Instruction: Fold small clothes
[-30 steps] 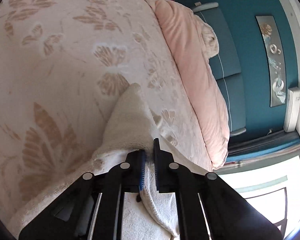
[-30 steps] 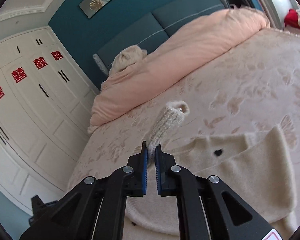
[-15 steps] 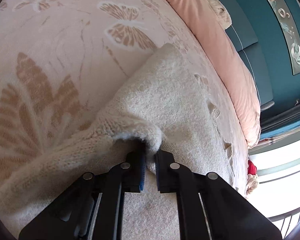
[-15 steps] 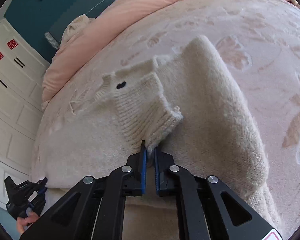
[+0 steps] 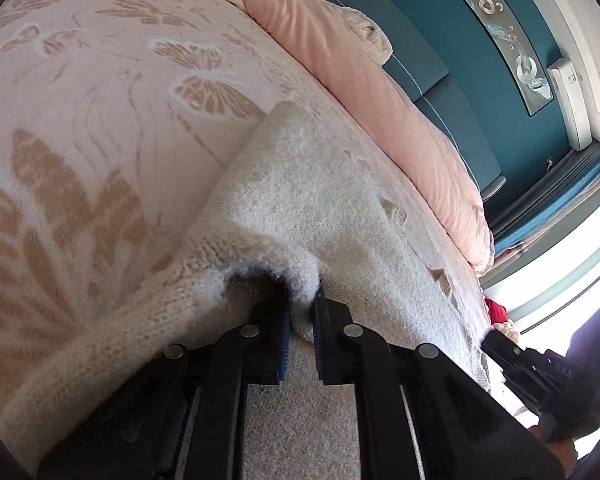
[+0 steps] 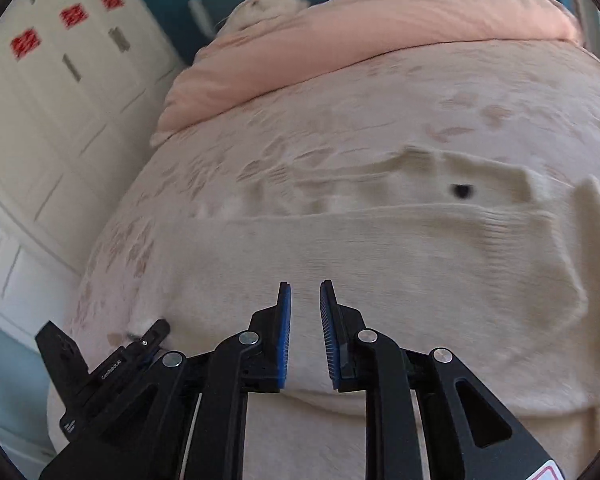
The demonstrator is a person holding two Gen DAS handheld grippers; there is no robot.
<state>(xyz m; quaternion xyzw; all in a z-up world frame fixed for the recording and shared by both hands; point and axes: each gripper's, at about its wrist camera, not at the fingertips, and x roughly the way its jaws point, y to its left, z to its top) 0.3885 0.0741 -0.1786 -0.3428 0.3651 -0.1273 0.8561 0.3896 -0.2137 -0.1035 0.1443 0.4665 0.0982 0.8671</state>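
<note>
Right gripper has just let go: its jaws have been opening and now stand apart with nothing between the blue pads, where half a second ago they pinched the ribbed cuff. That sleeve now lies flat across the sweater, which sits spread on the bed from about 9 to 3 o'clock ahead of me, a small black heart at 1 o'clock near the neckline. I judge the right sleeve fold done. Left gripper is nearly shut, clamped on a curled knit edge of the sweater, which has come down lower onto the bed than a second ago; that side looks unfinished. The knit is cream, fuzzy and thick, limp enough to drape, ribbed at the edges. Under it the bedspread is pale pink with a tan butterfly pattern, and a smooth peach duvet is bunched at 12 to 2 o'clock.
</note>
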